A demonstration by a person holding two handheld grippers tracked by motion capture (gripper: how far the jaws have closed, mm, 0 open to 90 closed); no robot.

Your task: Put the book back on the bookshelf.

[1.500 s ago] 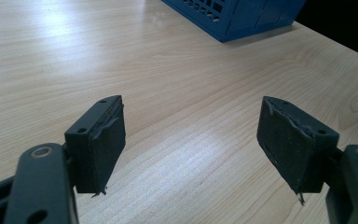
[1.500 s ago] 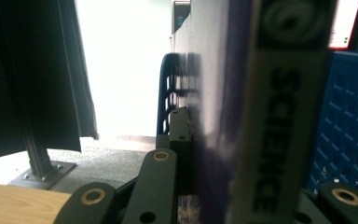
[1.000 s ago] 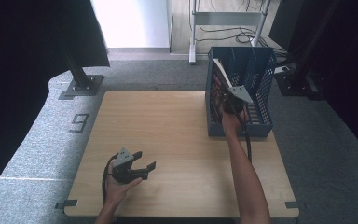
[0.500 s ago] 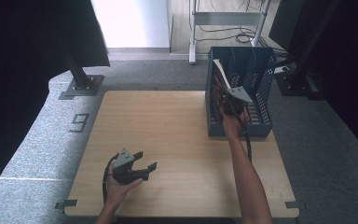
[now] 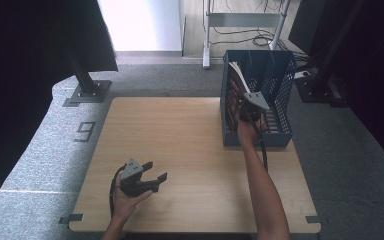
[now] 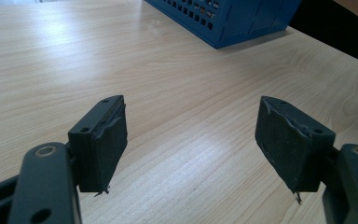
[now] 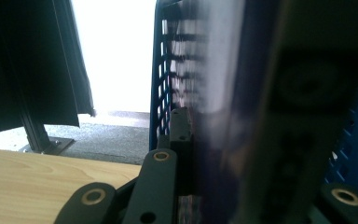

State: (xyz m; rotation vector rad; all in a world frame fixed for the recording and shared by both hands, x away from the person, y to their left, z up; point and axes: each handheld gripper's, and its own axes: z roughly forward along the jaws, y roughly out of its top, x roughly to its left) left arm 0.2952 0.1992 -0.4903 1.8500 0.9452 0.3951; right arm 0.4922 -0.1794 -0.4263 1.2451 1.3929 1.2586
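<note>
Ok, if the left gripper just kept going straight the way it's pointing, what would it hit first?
Most likely the blue basket. The left gripper has its jaws open over bare table, with nothing between it and the basket's corner. Depth is hard to judge, so it might pass just beside it.

A light wooden table (image 5: 190, 150) stands on grey speckled floor (image 5: 45, 150), carrying a blue slotted basket (image 5: 280, 90) at its far right corner, with the left gripper (image 5: 152, 175) resting near its near left edge.
</note>
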